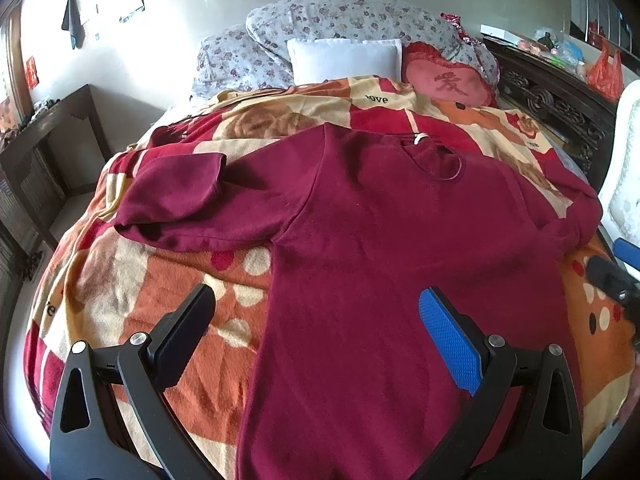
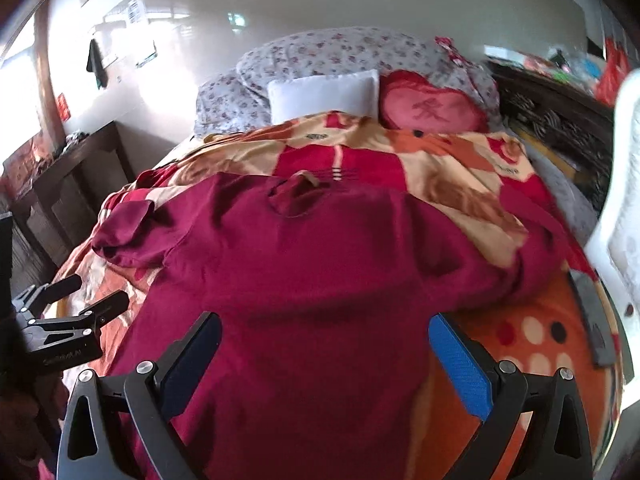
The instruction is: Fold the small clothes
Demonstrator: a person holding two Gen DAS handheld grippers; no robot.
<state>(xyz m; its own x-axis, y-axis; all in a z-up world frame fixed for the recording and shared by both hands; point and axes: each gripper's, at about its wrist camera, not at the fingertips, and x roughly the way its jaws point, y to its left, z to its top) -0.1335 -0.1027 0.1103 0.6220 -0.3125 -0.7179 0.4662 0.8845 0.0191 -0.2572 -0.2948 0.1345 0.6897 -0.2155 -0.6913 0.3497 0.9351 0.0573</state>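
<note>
We hold both grippers, left gripper [image 1: 316, 324] and right gripper [image 2: 324, 344], spread apart and empty; the shirt [image 1: 380, 232] runs lengthwise up-frame, its left sleeve [image 1: 176, 196] upper left, nearer the left gripper.

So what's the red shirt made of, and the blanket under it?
The red shirt looks like soft, matte knitted cotton: it drapes in gentle wrinkles with no shine. The blanket looks like fuzzy fleece, since its printed surface shows a short, plush nap. Neither can be confirmed by sight.
</note>
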